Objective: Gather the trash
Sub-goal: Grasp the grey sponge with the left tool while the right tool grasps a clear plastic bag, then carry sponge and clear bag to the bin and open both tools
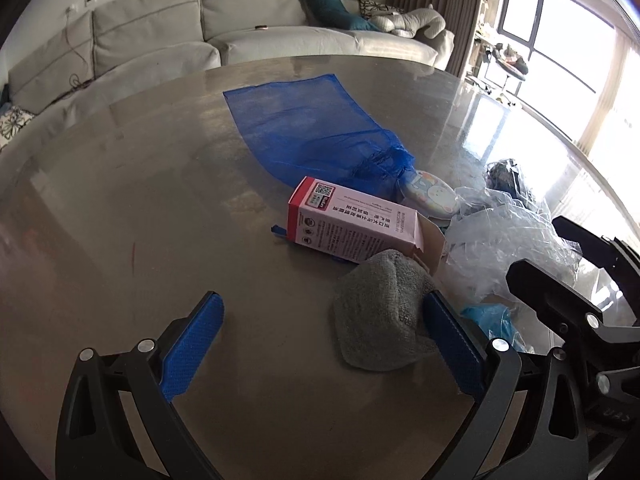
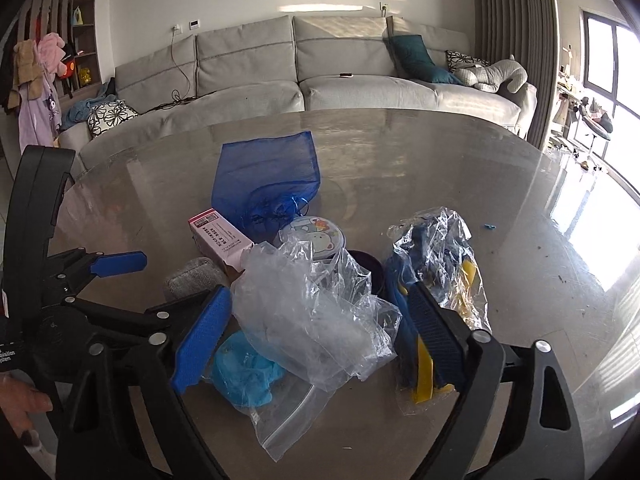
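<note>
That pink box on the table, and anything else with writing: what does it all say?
Pink carton: a QR code and lines of Chinese print, upside down and too small to read.
Round tin lid: cartoon picture only, no words legible.
Left tool's body: partial white lettering, seemingly "...isition ...ystem", cut off at the edge.
Right tool's body: embossed letters, unreadable.

My right gripper (image 2: 320, 330) is spread wide over the table (image 2: 460, 184), with a crumpled clear plastic bag (image 2: 312, 304) sitting between the fingers. A blue glove (image 2: 244, 372) lies under its near edge. Just right of it there's a blue-and-yellow wrapped bundle (image 2: 436, 276) (contents unclear). Left gripper (image 2: 176, 276) hangs open by the pink box (image 2: 220, 240).
</note>
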{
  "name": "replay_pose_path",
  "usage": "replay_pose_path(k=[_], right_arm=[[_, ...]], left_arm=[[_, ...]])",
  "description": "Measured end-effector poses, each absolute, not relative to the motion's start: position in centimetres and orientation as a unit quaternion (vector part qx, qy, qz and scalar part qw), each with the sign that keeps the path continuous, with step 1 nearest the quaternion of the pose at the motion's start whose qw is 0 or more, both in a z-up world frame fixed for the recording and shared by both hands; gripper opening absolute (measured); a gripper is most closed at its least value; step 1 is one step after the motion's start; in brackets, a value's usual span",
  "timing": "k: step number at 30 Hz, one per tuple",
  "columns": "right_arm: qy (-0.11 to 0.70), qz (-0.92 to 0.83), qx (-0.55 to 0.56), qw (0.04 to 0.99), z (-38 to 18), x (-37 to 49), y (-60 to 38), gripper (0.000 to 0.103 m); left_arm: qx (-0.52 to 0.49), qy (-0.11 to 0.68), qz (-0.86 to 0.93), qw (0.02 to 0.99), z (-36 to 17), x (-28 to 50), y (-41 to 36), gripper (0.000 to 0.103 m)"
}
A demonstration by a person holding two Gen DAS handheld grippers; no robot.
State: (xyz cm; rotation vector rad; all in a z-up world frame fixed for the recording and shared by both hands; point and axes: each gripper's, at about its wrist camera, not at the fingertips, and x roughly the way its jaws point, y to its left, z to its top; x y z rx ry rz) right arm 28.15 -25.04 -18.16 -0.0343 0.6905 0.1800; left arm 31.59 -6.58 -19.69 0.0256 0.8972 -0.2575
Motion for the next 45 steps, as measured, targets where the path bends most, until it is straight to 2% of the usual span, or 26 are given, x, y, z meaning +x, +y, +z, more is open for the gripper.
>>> replay_pose_path(k=[2, 3, 5, 8, 17, 28, 45], right_arm=[[0.343, 0.091, -0.039, 0.934, -18.5, 27.8, -24.3, 0.045], [0.345, 0.093, -0.047, 0.933, -18.6, 27.6, -24.1, 0.042], [0.344, 0.095, -0.055, 0.933, -18.6, 27.5, -23.7, 0.031], [0.344, 0.091, -0.05, 0.933, -18.4, 27.4, -23.6, 0.022], [0.307, 0.096, -0.037, 0.946, -15.3, 25.6, -23.9, 0.021], [0.269, 0.083, -0.028, 0.959, -12.0, 21.9, -25.1, 0.021], [0.255, -0.01, 0.012, 0.967, -11.1, 11.1, -32.5, 0.021]], left_arm=[[0.008, 0.43, -0.149, 0.891, -19.8, 31.4, -6.8, 0.08], [0.021, 0.426, -0.155, 0.891, -20.0, 31.0, -7.3, 0.074], [0.038, 0.423, -0.184, 0.887, -19.7, 30.3, -8.8, 0.034], [0.083, 0.406, -0.183, 0.892, -19.1, 29.2, -10.4, 0.018], [0.049, 0.382, -0.188, 0.904, -15.7, 28.3, -9.1, 0.016], [0.059, 0.352, -0.187, 0.915, -12.6, 25.6, -9.6, 0.016], [0.114, 0.323, -0.265, 0.901, -10.9, 16.7, -18.5, 0.016]])
